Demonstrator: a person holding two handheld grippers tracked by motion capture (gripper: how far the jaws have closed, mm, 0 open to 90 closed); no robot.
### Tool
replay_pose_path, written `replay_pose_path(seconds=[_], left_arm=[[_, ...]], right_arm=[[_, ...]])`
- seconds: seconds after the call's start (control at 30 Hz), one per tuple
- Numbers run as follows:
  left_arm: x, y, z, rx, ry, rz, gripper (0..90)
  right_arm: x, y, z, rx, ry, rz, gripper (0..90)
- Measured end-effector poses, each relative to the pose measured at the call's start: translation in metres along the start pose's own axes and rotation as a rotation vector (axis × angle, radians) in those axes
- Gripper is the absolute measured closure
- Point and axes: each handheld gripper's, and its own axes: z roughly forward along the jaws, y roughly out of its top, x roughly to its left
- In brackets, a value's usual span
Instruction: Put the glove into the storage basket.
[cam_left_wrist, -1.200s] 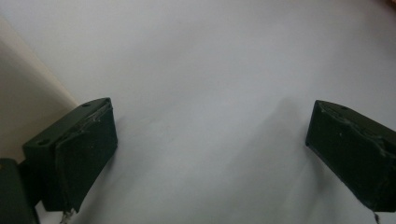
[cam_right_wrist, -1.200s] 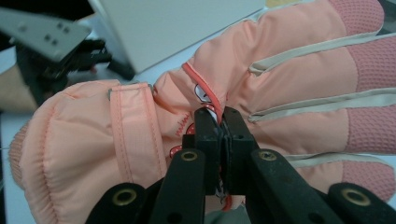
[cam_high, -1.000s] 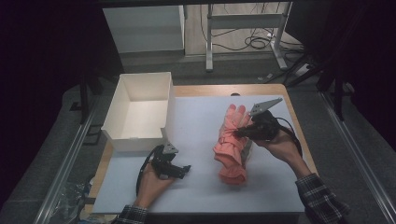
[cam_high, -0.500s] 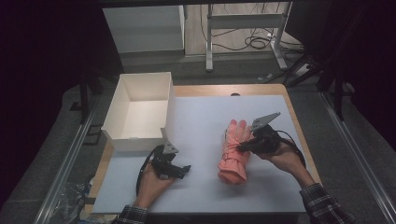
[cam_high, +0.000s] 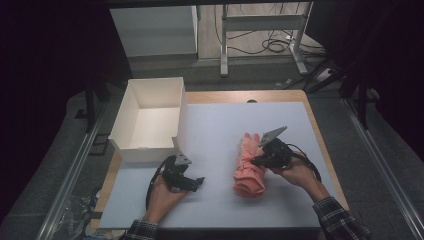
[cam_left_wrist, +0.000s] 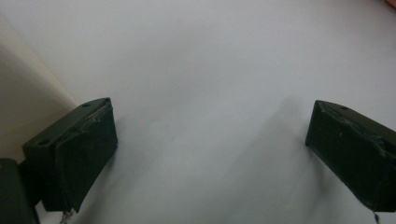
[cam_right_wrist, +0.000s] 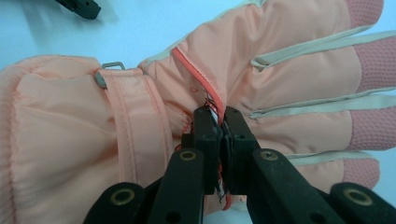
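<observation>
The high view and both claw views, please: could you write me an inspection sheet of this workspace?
Surface: pale blue mat on a wooden table.
Job's things: padded pink winter glove lying flat on the mat.
Clutter: open white cardboard box at the mat's left.
Grippers: right claw pinched shut on the glove's seam; left claw open, low over bare mat.
Cables: black lead trailing from the right claw; loose cables on the floor.
Surroundings: metal frame legs, dark room.

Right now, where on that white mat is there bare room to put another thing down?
The widest free patch on the white mat is the far stretch between the white box and the mat's right edge, beyond the pink glove. A narrower strip lies between the left gripper and the glove. It is crowded around the glove, where the right gripper has its jaws shut on it.
</observation>
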Motion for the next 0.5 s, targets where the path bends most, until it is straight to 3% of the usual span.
replay_pose_path(seconds=[0.13,0.23,0.3,0.37,0.5], left_arm=[[0.0,0.0,0.0,0.0,0.0,0.0,2.1],[0.0,0.0,0.0,0.0,-0.001,0.0,2.1],[0.0,0.0,0.0,0.001,0.0,0.001,2.2],[0.0,0.0,0.0,0.0,0.001,0.0,2.1],[0.0,0.0,0.0,-0.001,0.002,-0.002,2.1]], right_arm=[[0.001,-0.004,-0.001,-0.024,-0.004,0.023,81.3],[0.005,-0.007,-0.005,-0.06,-0.036,0.022,67.4],[0.005,-0.008,-0.006,-0.069,-0.04,0.025,65.3],[0.006,-0.008,-0.014,-0.119,-0.04,0.05,56.8],[0.006,-0.009,-0.023,-0.159,-0.052,0.066,53.1]])
